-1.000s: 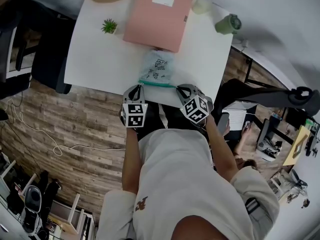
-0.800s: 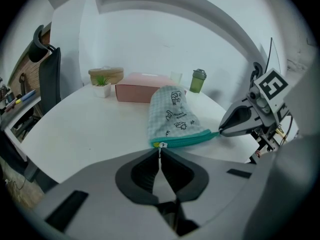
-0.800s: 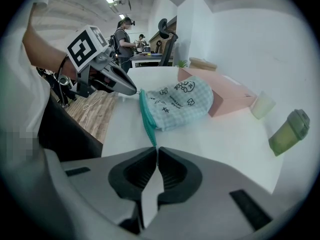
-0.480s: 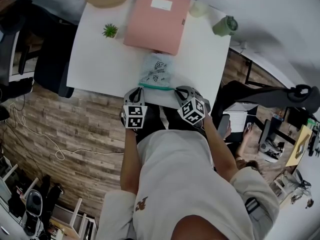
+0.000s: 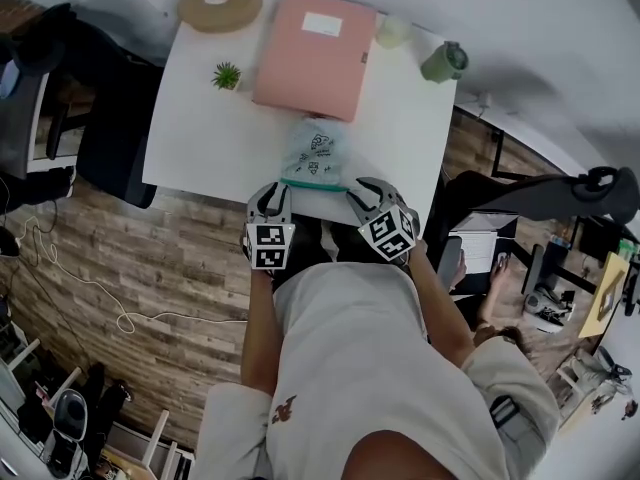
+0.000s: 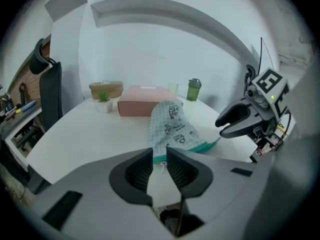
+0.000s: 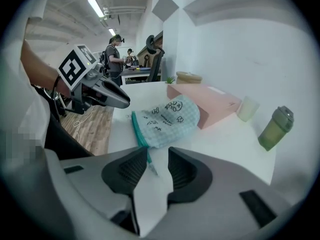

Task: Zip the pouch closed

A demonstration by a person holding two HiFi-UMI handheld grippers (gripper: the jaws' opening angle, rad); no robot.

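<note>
A pale blue checked pouch (image 5: 315, 150) with small prints lies on the white table (image 5: 200, 138), its teal zipper edge (image 5: 313, 182) toward the near table edge. My left gripper (image 5: 270, 200) hovers just off the zipper's left end and my right gripper (image 5: 365, 198) just off its right end. Both pairs of jaws have just been opening and now stand apart. In the left gripper view the pouch's corner (image 6: 159, 156) shows just beyond the gap, untouched. In the right gripper view the teal zipper tail (image 7: 148, 161) lies beyond the gap, free of the pads.
A pink box (image 5: 312, 56) lies right behind the pouch. A small potted plant (image 5: 227, 74), a round tan container (image 5: 220, 4), a clear cup (image 5: 392, 31) and a green bottle (image 5: 443, 61) stand along the back. A black chair (image 5: 110, 118) is at the left.
Both grippers have let go of the zipper's two ends, opened their jaws and lifted slightly back from the pouch. The pouch lies still on the table.
</note>
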